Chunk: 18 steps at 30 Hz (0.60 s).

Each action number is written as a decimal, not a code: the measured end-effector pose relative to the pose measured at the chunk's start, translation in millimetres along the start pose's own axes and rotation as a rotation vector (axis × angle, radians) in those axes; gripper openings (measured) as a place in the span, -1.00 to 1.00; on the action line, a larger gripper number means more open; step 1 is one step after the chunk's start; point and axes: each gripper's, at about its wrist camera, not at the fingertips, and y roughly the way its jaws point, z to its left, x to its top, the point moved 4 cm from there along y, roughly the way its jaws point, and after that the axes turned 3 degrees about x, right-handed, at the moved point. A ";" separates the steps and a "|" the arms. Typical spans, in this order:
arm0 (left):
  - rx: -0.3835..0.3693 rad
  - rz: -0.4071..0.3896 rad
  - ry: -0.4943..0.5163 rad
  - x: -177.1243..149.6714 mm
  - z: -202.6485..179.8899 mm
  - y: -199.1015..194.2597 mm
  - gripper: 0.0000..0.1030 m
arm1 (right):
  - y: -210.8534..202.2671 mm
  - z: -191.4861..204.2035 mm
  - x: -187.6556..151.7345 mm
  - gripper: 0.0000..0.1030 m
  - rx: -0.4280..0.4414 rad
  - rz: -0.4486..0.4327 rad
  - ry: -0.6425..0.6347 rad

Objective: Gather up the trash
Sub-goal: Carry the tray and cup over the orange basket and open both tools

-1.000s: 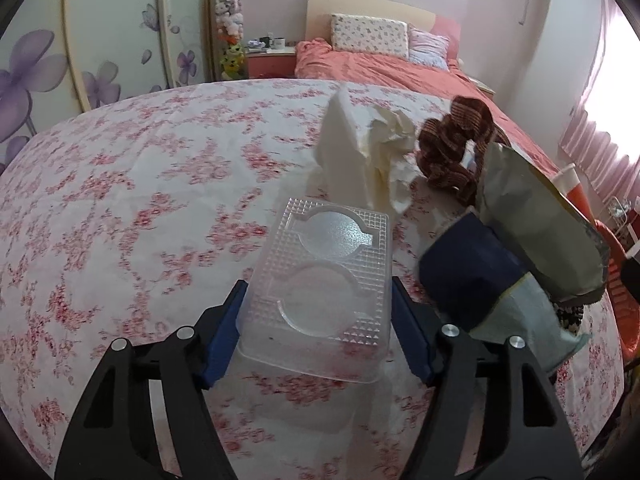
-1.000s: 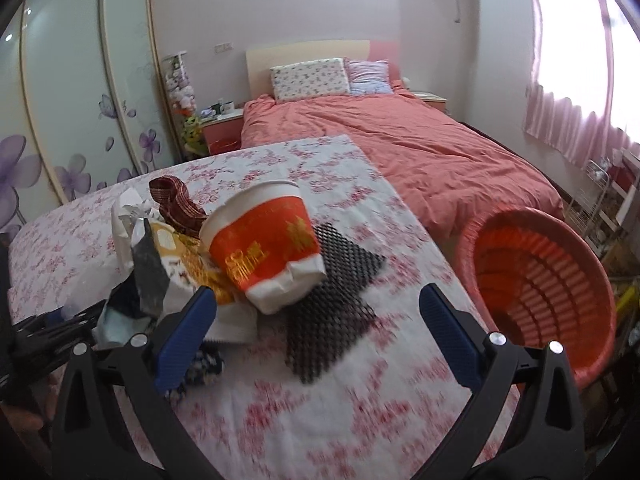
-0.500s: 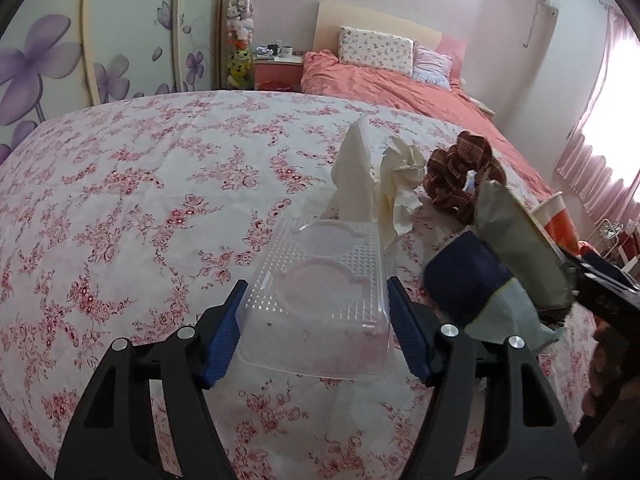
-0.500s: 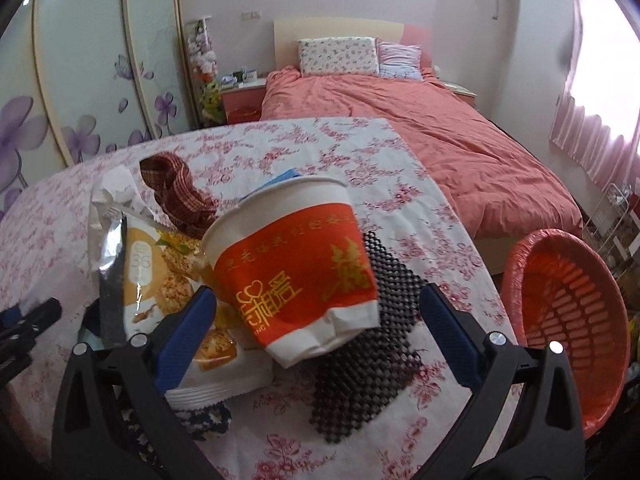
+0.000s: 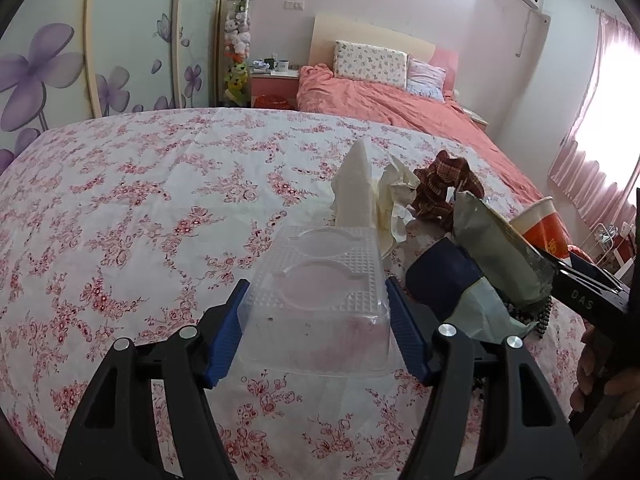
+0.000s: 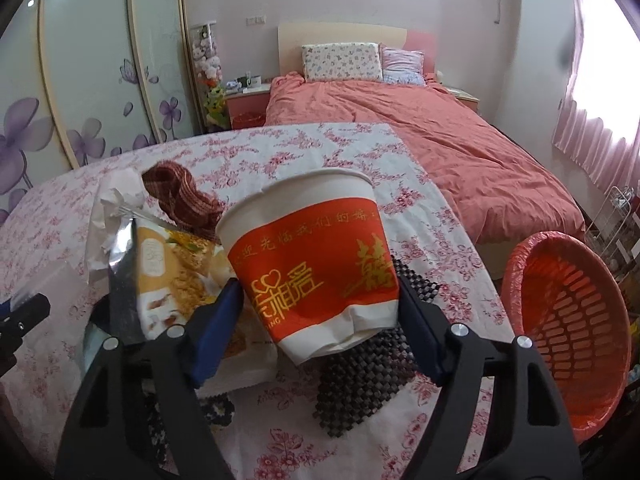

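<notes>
Bright window glare, fisheye-curved edges

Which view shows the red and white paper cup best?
The right wrist view: the paper cup fills its middle between the right gripper's blue pads, its print readable. The left wrist view shows only its rim and a strip of red behind a foil bag.

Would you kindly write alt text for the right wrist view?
The right gripper has just closed on a tilted red-and-white paper cup above a floral-covered table. A snack bag lies left of it, an orange basket stands right.
</notes>
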 end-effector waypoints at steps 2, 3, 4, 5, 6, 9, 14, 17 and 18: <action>-0.002 -0.012 -0.006 1.3 0.8 -3.7 0.28 | -7.3 -3.0 1.0 0.44 -0.001 -0.013 0.010; 0.000 -0.020 -0.009 2.2 1.2 -6.0 0.27 | -10.1 -4.4 1.3 0.44 -0.001 -0.017 0.014; 0.003 -0.027 -0.010 3.0 1.5 -7.7 0.27 | -13.3 -6.3 1.7 0.44 -0.001 -0.020 0.018; 0.007 -0.038 -0.012 3.6 1.8 -10.8 0.27 | -15.3 -7.6 1.7 0.44 -0.002 -0.022 0.019; 0.009 -0.048 -0.014 4.6 1.9 -13.8 0.27 | -17.4 -9.3 1.4 0.44 -0.002 -0.024 0.021; 0.016 -0.078 -0.018 6.5 1.1 -23.9 0.26 | -23.9 -12.6 -0.4 0.44 -0.001 -0.029 0.032; 0.013 -0.129 -0.025 13.5 -0.7 -43.6 0.26 | -37.3 -17.4 -1.5 0.44 0.000 -0.047 0.042; -0.005 -0.140 -0.027 17.7 -6.6 -49.6 0.26 | -46.1 -24.6 0.1 0.44 -0.001 -0.064 0.056; -0.011 -0.144 -0.023 18.2 -9.8 -51.5 0.26 | -49.8 -26.3 0.5 0.44 -0.003 -0.071 0.060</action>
